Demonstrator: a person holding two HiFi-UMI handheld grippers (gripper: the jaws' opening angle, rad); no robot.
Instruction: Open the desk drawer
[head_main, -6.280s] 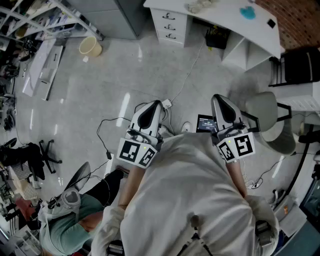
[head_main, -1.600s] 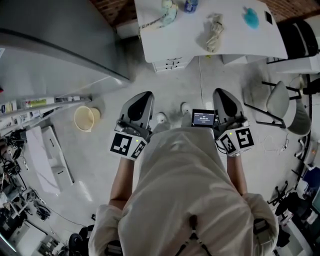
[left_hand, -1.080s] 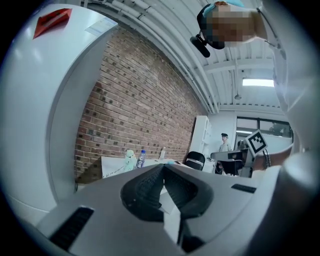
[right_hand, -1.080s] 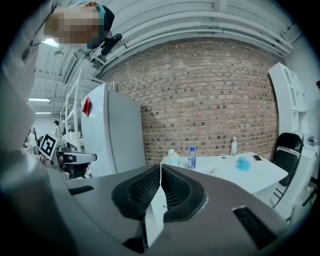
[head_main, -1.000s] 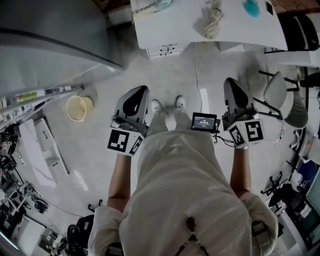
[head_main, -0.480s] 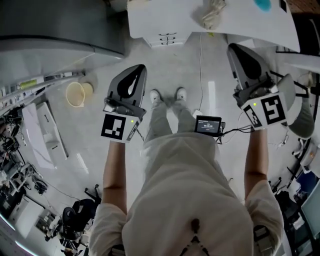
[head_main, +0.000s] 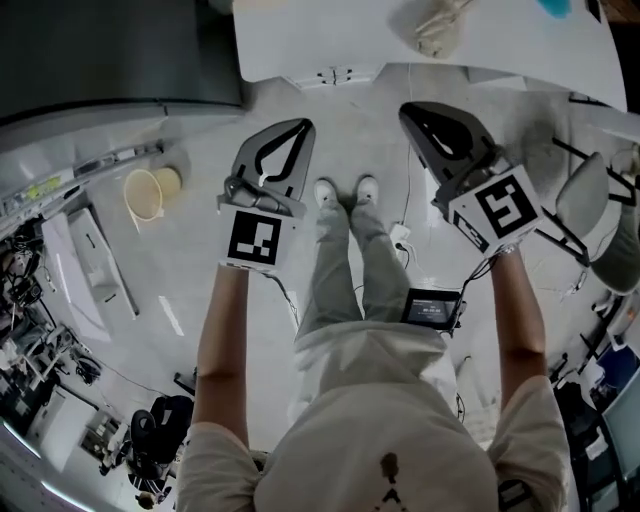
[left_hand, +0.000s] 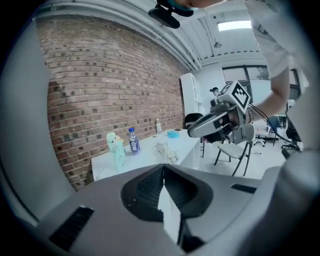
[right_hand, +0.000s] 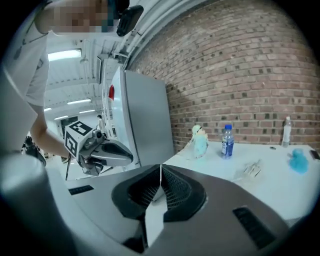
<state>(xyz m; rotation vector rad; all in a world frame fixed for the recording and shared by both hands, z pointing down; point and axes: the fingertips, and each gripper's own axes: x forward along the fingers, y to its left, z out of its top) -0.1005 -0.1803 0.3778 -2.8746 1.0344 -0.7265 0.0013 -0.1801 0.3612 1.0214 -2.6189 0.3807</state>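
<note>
left hand-held gripper (left_hand: 163, 172): smooth grey shell, ribbed black pads pressed together, nothing between | right hand-held gripper (right_hand: 160, 174): same, closed, empty | drawer (head_main: 333, 75): flat white front under smooth white counter (head_main: 320, 35), ahead of both, apart

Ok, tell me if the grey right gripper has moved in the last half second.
Yes: in the head view the grey right gripper swung left, its tip now over the white floor cable.
</note>
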